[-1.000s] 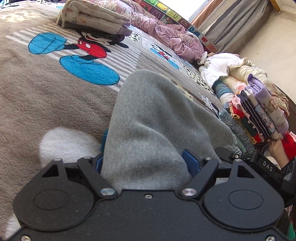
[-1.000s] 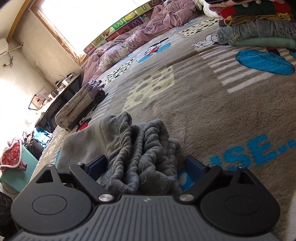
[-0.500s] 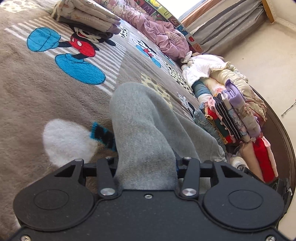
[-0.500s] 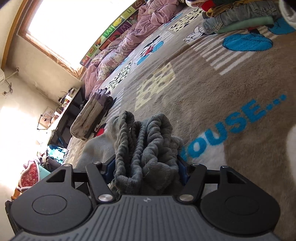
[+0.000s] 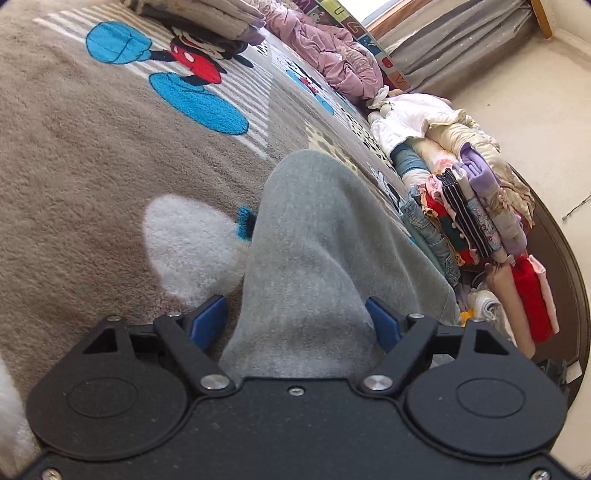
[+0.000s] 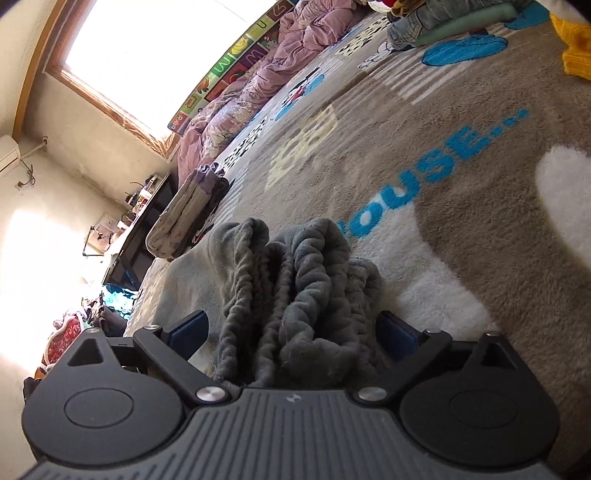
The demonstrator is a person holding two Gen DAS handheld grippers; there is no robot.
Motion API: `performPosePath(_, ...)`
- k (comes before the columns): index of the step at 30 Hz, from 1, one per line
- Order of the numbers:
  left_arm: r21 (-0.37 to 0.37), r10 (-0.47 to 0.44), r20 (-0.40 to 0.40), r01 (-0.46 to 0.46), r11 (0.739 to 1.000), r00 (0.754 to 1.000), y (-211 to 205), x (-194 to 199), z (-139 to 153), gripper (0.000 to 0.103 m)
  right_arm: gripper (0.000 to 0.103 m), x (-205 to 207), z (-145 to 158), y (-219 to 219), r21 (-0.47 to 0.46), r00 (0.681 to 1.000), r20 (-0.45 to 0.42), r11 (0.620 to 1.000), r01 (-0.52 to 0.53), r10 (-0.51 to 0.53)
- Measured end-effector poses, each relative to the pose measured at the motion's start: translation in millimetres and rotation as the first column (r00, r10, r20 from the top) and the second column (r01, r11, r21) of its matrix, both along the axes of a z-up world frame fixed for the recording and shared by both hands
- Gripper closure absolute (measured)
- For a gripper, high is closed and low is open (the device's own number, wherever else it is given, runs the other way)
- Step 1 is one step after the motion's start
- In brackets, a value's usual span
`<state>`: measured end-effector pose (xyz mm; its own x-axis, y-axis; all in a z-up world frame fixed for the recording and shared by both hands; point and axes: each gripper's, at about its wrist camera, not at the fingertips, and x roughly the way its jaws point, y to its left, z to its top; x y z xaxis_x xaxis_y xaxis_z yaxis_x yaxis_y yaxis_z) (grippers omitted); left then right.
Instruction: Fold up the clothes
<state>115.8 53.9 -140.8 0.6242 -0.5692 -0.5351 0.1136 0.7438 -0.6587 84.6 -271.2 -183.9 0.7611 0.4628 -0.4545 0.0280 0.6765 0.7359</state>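
Observation:
A grey fleece garment [image 5: 314, 254] lies on the brown Mickey Mouse blanket [image 5: 74, 147]. In the left wrist view its smooth folded end sits between the blue pads of my left gripper [image 5: 295, 325], whose jaws stand apart and open. In the right wrist view the bunched elastic waistband [image 6: 295, 291] of the same grey garment lies between the blue pads of my right gripper [image 6: 295, 332], also spread open. The cloth rests on the blanket in both views.
A tall stack of folded clothes [image 5: 472, 218] lines the right side. A folded pile [image 5: 207, 18] sits at the far end, seen too in the right wrist view [image 6: 184, 218]. A crumpled pink quilt [image 5: 332, 62] lies by the window. A yellow knit item [image 6: 576, 48] is far right.
Both grippers closed on the grey garment half a second ago and have since opened, letting it go. The garment now rests a little further along the blanket.

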Motion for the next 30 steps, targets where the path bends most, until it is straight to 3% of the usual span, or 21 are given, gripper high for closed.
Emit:
performPosePath(1, -0.005, -0.009, 0.004, 0.009, 1.000, 1.000, -2, 0, -1, 0.045, 0.008, 2, 0, 2, -0.005, 1.000, 0.001, 1.000, -0.004, 0.004)
performPosePath(2, -0.011, -0.018, 0.007, 0.018, 1.000, 1.000, -3, 0, -1, 0.045, 0.019, 3, 0, 1, 0.015, 1.000, 0.000, 1.000, -0.001, 0.001)
performPosePath(5, -0.017, -0.044, 0.021, 0.044, 0.999, 0.999, -5, 1, 2, 0.053, 0.034, 2, -2, -1, 0.078, 1.000, 0.004, 0.997, 0.003, -0.003)
performPosePath(10, -0.080, -0.087, 0.087, 0.094, 0.992, 0.992, -16, -5, 27, 0.060, 0.043, -18, 4, -9, 0.118, 0.998, 0.051, 0.993, 0.020, -0.026)
performPosePath(15, -0.126, -0.163, 0.177, 0.186, 0.974, 0.971, -53, -11, 57, 0.060, 0.043, -43, 18, -43, 0.209, 0.990, 0.089, 0.974, 0.091, -0.111)
performPosePath(22, -0.194, -0.323, 0.261, 0.377, 0.906, 0.910, -136, -2, 99, 0.060, 0.043, -92, 58, -122, 0.305, 0.937, 0.197, 0.926, 0.221, -0.288)
performPosePath(27, -0.194, -0.440, 0.313, 0.510, 0.838, 0.842, -210, 11, 129, 0.060, 0.043, -123, 77, -180, 0.348, 0.876, 0.257, 0.885, 0.310, -0.408)
performPosePath(30, -0.211, -0.499, 0.323, 0.575, 0.791, 0.804, -257, 25, 143, 0.060, 0.043, -141, 89, -219, 0.376, 0.823, 0.293, 0.850, 0.369, -0.487)
